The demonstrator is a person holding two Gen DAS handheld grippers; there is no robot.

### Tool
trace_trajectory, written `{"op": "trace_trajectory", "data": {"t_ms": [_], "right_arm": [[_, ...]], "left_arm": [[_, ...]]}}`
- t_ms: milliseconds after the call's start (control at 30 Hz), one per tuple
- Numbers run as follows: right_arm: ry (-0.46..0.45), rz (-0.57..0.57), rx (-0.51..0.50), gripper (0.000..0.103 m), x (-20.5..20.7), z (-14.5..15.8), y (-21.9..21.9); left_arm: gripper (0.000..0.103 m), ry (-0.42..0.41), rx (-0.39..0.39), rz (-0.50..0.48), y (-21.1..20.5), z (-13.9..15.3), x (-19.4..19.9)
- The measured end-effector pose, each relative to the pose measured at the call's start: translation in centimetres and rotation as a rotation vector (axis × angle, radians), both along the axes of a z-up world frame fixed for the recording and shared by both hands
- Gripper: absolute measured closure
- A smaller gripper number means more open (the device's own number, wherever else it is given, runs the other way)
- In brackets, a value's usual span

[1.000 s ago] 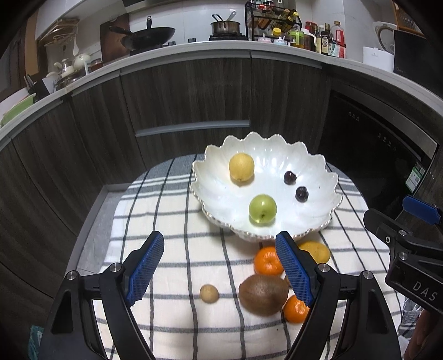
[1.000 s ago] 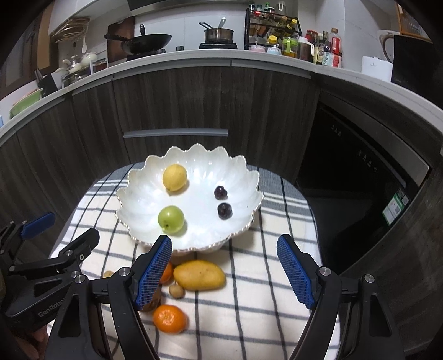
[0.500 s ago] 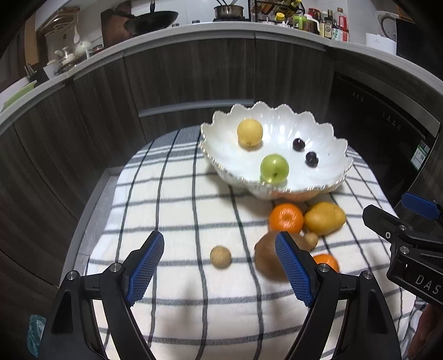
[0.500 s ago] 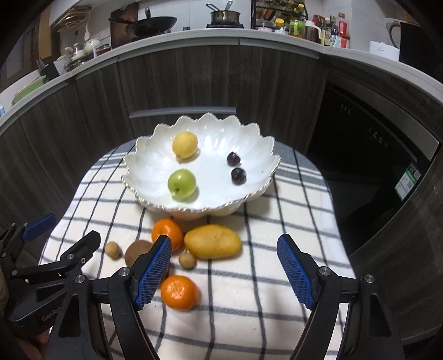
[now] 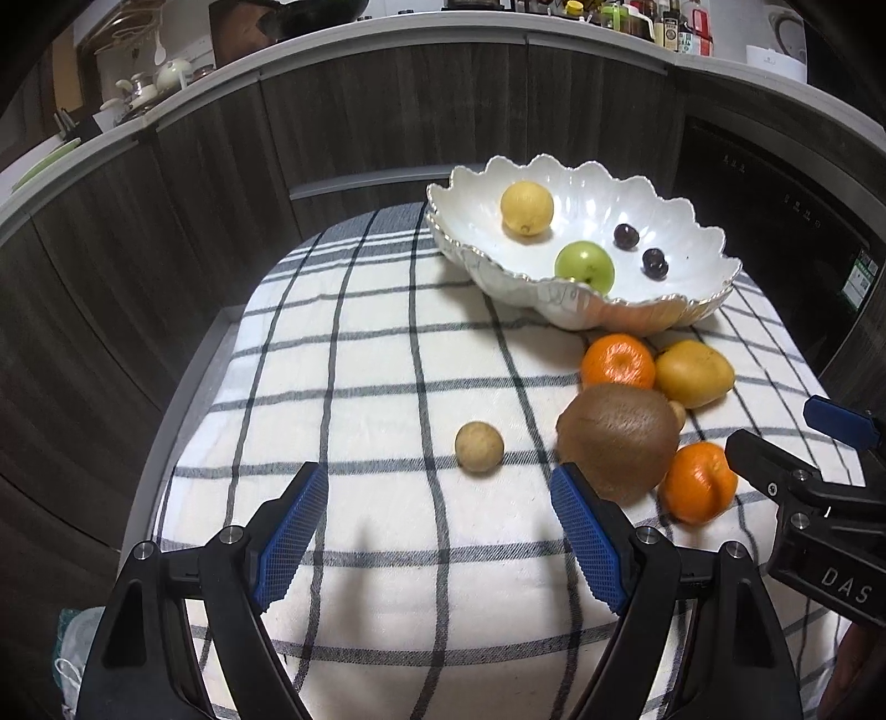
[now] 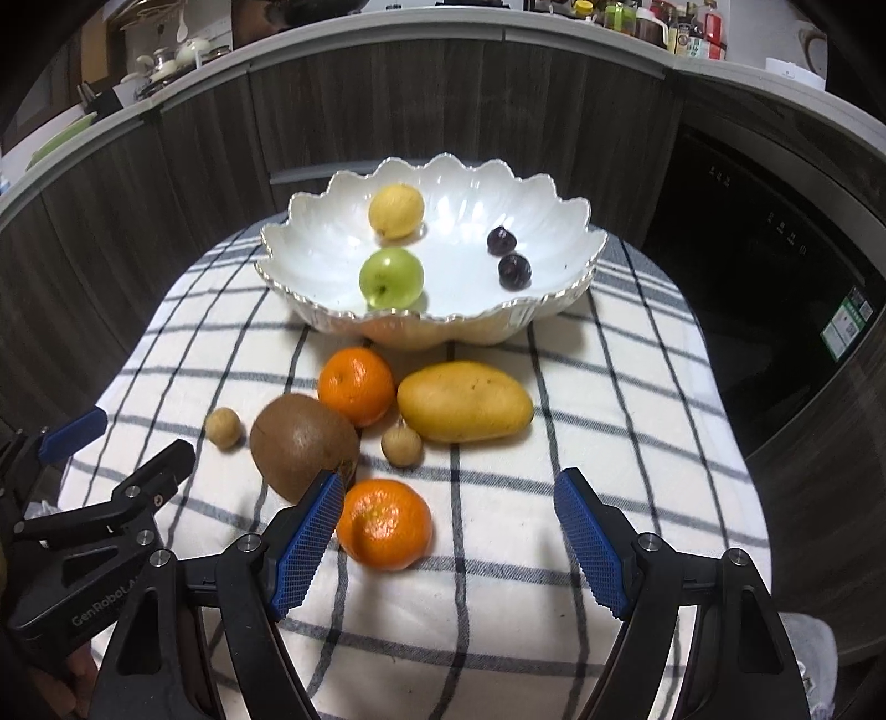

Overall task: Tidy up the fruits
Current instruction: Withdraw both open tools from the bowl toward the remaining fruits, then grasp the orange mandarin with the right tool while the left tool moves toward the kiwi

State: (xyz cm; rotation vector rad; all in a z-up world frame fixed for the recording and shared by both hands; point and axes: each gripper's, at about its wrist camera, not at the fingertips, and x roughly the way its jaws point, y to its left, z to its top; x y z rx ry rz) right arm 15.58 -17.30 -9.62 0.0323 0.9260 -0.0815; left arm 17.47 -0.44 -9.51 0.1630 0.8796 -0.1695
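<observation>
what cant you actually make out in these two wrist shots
- Second small brown fruit: left wrist view, mostly hidden behind the kiwi; clear only in the right view.
- Bowl base: both views, hidden under its own scalloped rim.
- Bottles on the counter: labels too small, cut by the top edge.
- Right gripper in the left wrist view: cut off at the frame edge.

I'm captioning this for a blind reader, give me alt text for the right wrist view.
Open right gripper hovers over a checked cloth with loose fruit: two oranges, a kiwi, a mango and two small brown fruits. Behind, a white bowl holds a lemon, a green apple and two dark fruits.
</observation>
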Motion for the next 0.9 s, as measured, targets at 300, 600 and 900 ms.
{"op": "trace_trajectory", "data": {"t_ms": [300,600,900], "right_arm": [[0.038,0.004,0.027,0.024,0.0,-2.2,0.1],[0.051,0.052,0.032,0.032,0.6,-3.6,1.5],[0.039,0.099,0.049,0.055,1.0,-4.5,2.2]], "left_arm": [[0.021,0.028,-0.008,0.015,0.2,-1.8,-0.4],[0.021,0.052,-0.032,0.058,1.3,-2.6,-0.1],[0.021,0.051,-0.036,0.059,1.5,-2.7,-0.2]]}}
